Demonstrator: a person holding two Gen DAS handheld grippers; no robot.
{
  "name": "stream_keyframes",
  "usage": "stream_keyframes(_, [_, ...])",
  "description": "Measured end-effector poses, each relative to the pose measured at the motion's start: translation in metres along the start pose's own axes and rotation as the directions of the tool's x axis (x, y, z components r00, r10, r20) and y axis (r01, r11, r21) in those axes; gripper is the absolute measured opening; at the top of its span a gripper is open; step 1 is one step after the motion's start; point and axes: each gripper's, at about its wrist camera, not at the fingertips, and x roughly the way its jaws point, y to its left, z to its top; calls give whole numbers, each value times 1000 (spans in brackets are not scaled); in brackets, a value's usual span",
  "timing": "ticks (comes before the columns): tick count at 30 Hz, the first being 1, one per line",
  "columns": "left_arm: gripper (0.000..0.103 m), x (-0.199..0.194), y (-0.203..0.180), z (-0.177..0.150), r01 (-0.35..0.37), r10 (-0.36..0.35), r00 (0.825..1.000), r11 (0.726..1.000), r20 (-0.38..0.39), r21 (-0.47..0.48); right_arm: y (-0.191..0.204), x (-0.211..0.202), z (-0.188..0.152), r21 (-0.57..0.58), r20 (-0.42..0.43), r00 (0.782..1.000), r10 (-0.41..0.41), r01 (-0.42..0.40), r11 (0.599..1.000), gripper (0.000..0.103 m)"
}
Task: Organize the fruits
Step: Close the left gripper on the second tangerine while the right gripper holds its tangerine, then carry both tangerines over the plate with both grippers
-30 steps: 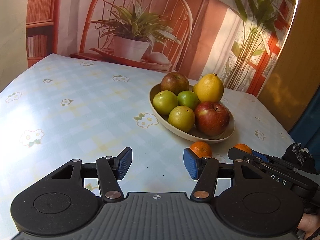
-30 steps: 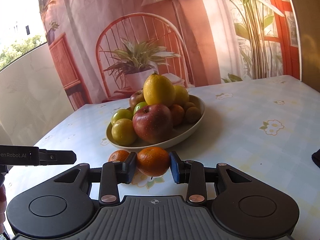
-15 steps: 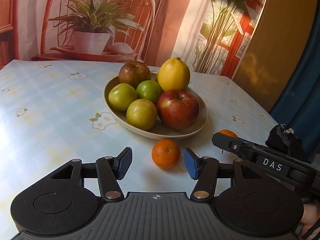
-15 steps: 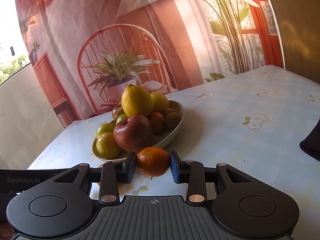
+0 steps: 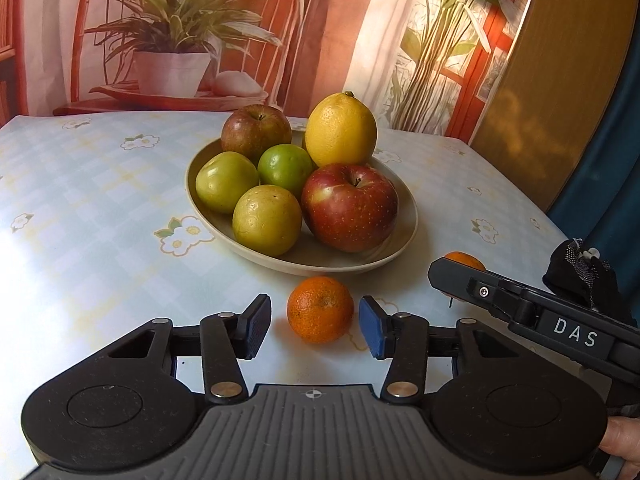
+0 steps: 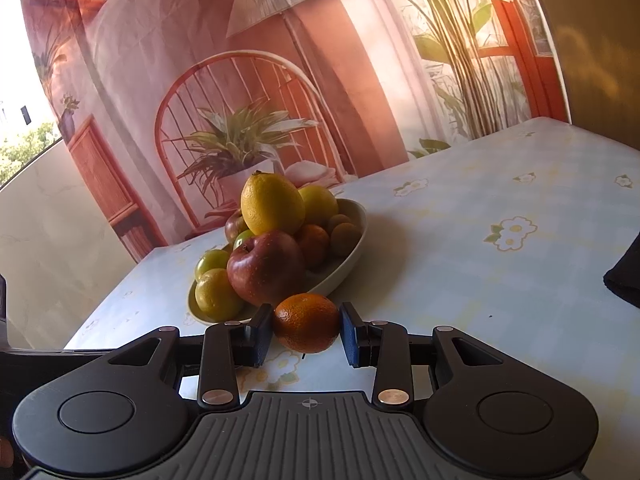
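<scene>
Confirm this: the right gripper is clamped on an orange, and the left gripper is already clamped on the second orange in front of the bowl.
Not quite. The left wrist view shows the left gripper astride the second orange, jaws closing but both pads clear of it. The right gripper is indeed clamped on its orange, in front of the bowl.

Warm daylight from the left; glare whitens the tablecloth [image 5: 60,280]; the bowl [image 6: 352,248] casts a soft shadow rightward; fisheye edges bend.
</scene>
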Motion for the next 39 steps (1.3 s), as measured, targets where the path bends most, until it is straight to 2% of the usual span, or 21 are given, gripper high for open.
stream_keyframes(7, [46,7,2,1,8,-8,1000,1000,-1,-30,1,1,0,-11,-7,1000,11,-11,1000,33])
stream_keyframes(9, [39,7,3,2,10,-10,1000,999,0,-36,2,1,0,-15,-8,1000,11,-11,1000,33])
stream_keyframes(15, [39,1,2,-2,10,-10,1000,1000,0,-18,2,1,0,-11,-9,1000,13,-13,1000,33])
stream_keyframes(23, [39,-38,11,-3,-7,8,998,1000,63,-12,3,3,-1,-27,-11,1000,10,-11,1000,33])
stream_keyframes(30, [39,-70,24,20,-35,35,994,999,100,3,6,3,1,-45,-23,1000,-3,2,999,33])
stream_keyframes(39, [39,-85,35,62,-40,35,990,999,138,32,28,8,15,-189,-22,1000,-2,-3,982,33])
